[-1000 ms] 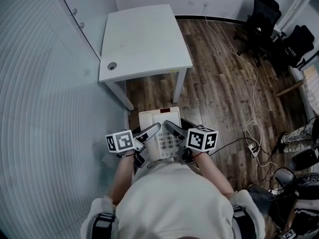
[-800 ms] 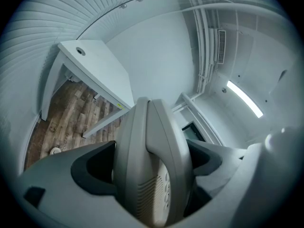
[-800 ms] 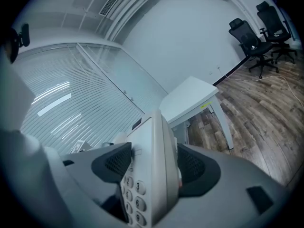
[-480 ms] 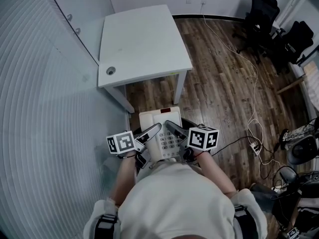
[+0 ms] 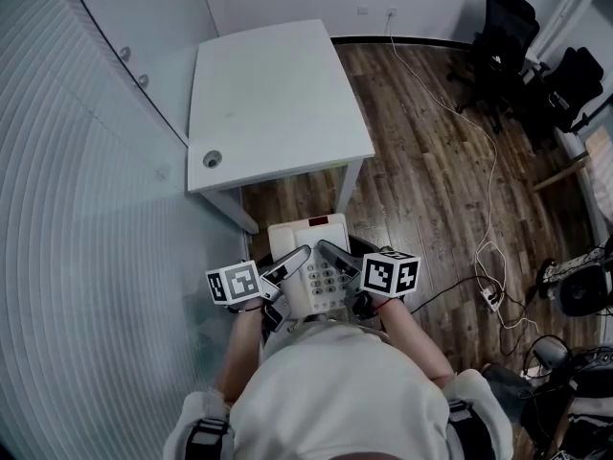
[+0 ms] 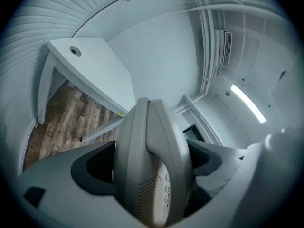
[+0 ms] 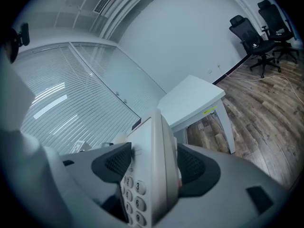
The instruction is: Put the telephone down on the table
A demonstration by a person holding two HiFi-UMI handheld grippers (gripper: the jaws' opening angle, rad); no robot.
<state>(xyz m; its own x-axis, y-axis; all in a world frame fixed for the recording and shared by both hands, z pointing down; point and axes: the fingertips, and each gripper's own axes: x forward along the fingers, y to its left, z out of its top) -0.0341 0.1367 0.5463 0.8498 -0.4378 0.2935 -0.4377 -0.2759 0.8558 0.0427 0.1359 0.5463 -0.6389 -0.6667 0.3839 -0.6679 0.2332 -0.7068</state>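
A cream desk telephone (image 5: 311, 257) with a keypad is held in the air in front of the person's chest, above the wooden floor. My left gripper (image 5: 287, 262) is shut on its left side, where the handset (image 6: 152, 165) fills the left gripper view between the jaws. My right gripper (image 5: 335, 255) is shut on the phone's right edge; in the right gripper view the keypad side of the telephone (image 7: 149, 175) sits clamped between the pads. The white table (image 5: 273, 94) stands ahead of the phone, its near edge a short way beyond it.
A frosted glass wall (image 5: 86, 257) runs along the left. Cables (image 5: 479, 247) trail over the wooden floor (image 5: 431, 180) on the right. Black office chairs (image 5: 517, 46) stand at the back right. The table has a round cable hole (image 5: 212, 159) near its front left corner.
The table has slid lower and nearer in the head view, so the person and the held telephone have come slightly closer to it. Both grippers keep their hold.
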